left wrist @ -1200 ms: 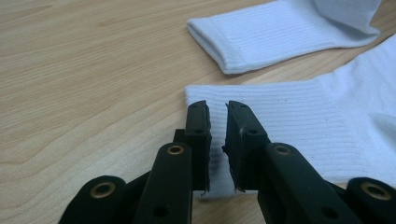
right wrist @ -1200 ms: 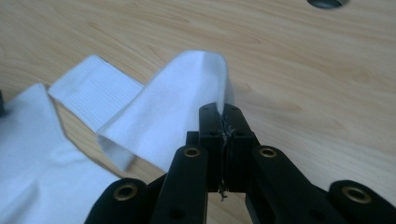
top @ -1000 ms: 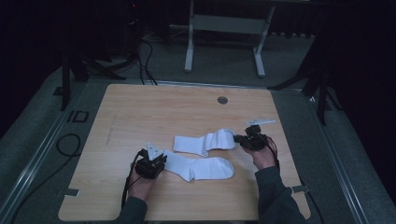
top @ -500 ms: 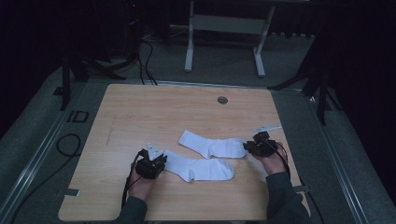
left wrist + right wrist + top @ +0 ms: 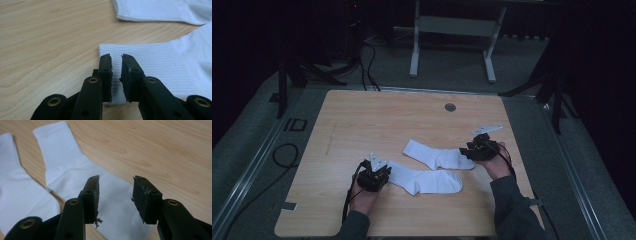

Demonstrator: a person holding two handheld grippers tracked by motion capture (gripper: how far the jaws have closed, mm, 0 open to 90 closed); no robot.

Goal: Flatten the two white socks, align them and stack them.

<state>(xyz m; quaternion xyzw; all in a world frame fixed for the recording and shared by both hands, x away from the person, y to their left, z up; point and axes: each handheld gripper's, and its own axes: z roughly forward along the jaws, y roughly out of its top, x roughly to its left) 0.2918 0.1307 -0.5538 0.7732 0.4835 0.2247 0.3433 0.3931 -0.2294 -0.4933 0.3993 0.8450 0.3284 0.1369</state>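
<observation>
Two white socks lie on the wooden table (image 5: 362,115). The near sock (image 5: 427,181) (image 5: 155,65) has its cuff at my left gripper (image 5: 382,172) (image 5: 116,58), whose jaws stand close together with the cuff's edge pinched between them. The far sock (image 5: 437,156) (image 5: 72,167) (image 5: 160,10) lies stretched out flat. Its toe end sits under my right gripper (image 5: 467,152) (image 5: 116,182). That gripper's jaws have just been opening and stand apart above the fabric without pressing it. In the right gripper view the near sock (image 5: 15,190) lies at the left.
A round grommet (image 5: 450,107) sits near the table's far edge. A metal desk frame (image 5: 452,25) stands on the floor behind the table. Cables (image 5: 287,155) loop on the floor at the left. Bare wood stretches over the table's far and left parts.
The far sock, folded over a second ago, has been drawn rightward and toward me and now lies straight. The right gripper moved with it and opened its jaws. The left gripper stayed put.
</observation>
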